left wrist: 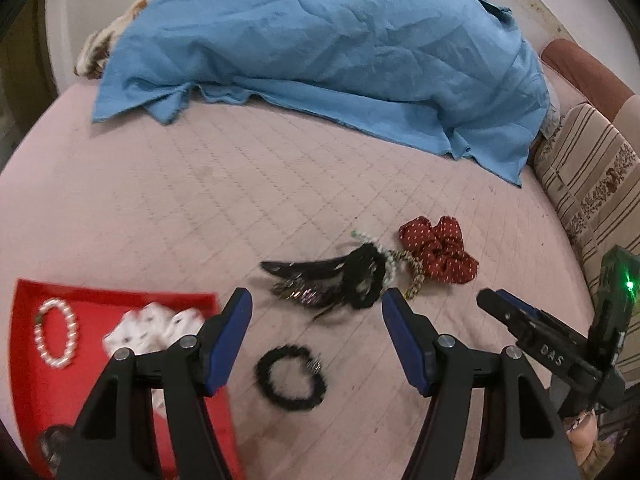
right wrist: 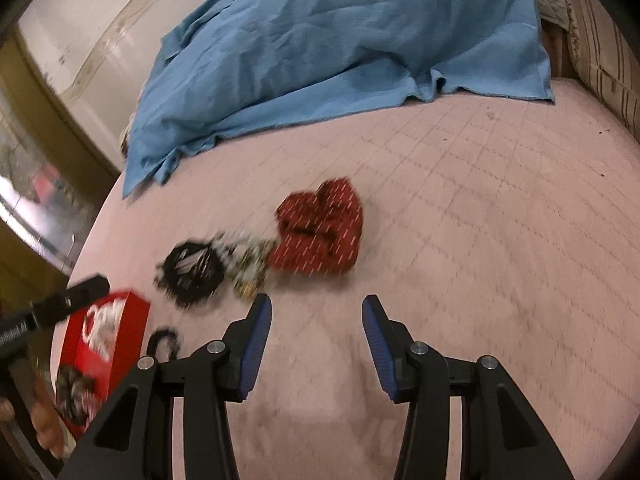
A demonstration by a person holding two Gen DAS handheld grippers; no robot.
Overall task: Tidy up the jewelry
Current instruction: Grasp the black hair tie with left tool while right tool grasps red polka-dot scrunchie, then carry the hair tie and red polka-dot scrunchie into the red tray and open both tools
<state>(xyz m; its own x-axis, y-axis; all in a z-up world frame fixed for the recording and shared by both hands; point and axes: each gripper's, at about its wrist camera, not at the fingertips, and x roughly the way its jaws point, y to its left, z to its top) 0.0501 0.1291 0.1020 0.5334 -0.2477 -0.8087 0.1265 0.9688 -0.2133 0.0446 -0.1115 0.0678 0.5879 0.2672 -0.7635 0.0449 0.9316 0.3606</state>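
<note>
Left wrist view: left gripper (left wrist: pixel 316 312) jaws apart, empty, above black hair tie (left wrist: pixel 291 377). Red tray (left wrist: pixel 120 294) left of tie holds pearl bracelet (left wrist: pixel 55 333), seen only here. Tangled black pile (left wrist: pixel 340 278) beyond tie; red scrunchie (left wrist: pixel 440 254) beside pile.

Right wrist view: right gripper (right wrist: pixel 317 320) jaws apart, empty, near scrunchie (right wrist: pixel 320 236). Pink quilted mattress (right wrist: pixel 480 220); blue sheet (right wrist: pixel 340 40) behind.
</note>
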